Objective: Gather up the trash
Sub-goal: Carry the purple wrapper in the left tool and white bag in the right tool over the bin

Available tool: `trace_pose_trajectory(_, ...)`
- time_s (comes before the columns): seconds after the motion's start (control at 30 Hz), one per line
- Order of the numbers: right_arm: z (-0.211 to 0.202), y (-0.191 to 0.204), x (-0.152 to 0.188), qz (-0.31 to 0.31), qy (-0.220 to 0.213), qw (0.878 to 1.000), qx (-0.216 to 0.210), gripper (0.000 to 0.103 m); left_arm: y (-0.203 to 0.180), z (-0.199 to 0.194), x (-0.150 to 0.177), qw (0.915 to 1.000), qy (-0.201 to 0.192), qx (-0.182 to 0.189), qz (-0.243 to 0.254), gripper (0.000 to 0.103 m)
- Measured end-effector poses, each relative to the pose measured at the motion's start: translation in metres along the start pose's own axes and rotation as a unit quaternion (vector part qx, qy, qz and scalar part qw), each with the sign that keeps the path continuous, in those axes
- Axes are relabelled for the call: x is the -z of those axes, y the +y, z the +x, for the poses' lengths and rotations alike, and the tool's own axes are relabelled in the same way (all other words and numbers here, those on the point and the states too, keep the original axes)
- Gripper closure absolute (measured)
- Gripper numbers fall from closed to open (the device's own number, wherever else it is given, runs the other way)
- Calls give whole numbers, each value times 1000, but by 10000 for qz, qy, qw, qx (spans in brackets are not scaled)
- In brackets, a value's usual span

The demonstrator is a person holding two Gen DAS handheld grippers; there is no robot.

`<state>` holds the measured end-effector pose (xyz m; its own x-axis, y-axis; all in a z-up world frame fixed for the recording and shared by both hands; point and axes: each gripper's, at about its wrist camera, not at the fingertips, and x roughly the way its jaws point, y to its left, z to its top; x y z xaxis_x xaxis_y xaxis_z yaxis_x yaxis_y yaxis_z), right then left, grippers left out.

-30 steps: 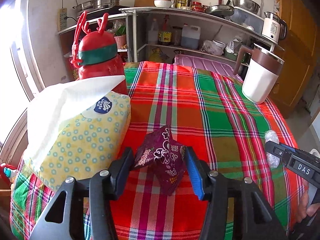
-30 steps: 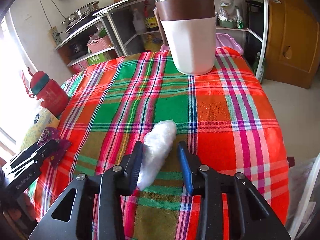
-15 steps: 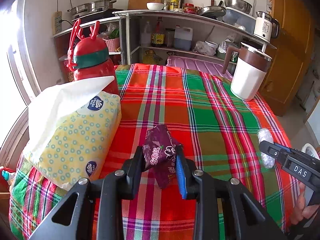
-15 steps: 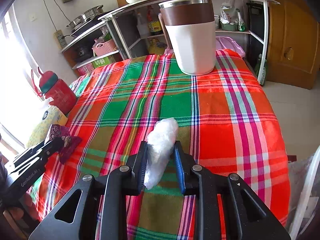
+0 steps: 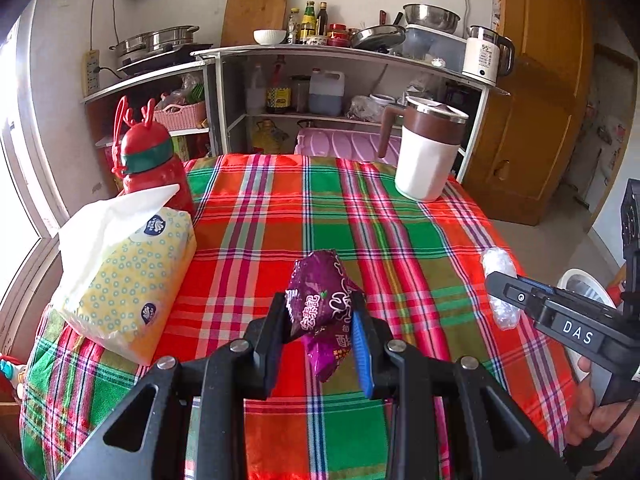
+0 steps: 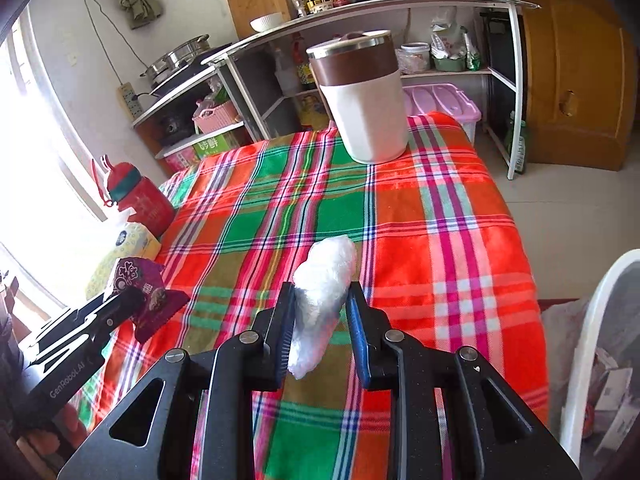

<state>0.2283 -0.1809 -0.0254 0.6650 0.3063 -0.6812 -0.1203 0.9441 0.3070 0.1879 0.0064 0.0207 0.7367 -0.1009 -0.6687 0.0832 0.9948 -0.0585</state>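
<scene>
My left gripper point(image 5: 320, 316) is shut on a purple snack wrapper point(image 5: 322, 308) and holds it above the plaid tablecloth point(image 5: 320, 216). My right gripper point(image 6: 322, 312) is shut on a crumpled clear plastic wrap point(image 6: 324, 300), also lifted off the cloth. The plastic wrap shows in the left wrist view point(image 5: 498, 280) at the right, and the purple wrapper shows in the right wrist view point(image 6: 140, 296) at the left. A white trash bin point(image 6: 592, 360) with rubbish inside stands on the floor at the right of the table.
A yellow tissue pack point(image 5: 128, 276) and a red bottle point(image 5: 152, 168) stand at the table's left. A white and brown mug point(image 5: 428, 152) stands at the far right corner. Kitchen shelves point(image 5: 340, 80) are behind the table, a wooden cabinet point(image 5: 532, 120) to the right.
Both grippers closed on their trash, then lifted it off the cloth and pulled back from the table.
</scene>
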Motion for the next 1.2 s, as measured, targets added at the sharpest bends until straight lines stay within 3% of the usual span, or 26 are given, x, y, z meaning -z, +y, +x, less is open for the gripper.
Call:
trace_pose_trajectory(0.73,-129,-92,25,527,-779,9943,494,76,-148,-53,7,9892,-320,1092,924,71)
trace_pose_trajectory(1.2,-177,-189,59,975,-733,9843,1278,76,-255,-40,31,9704,146,1901,1482,71)
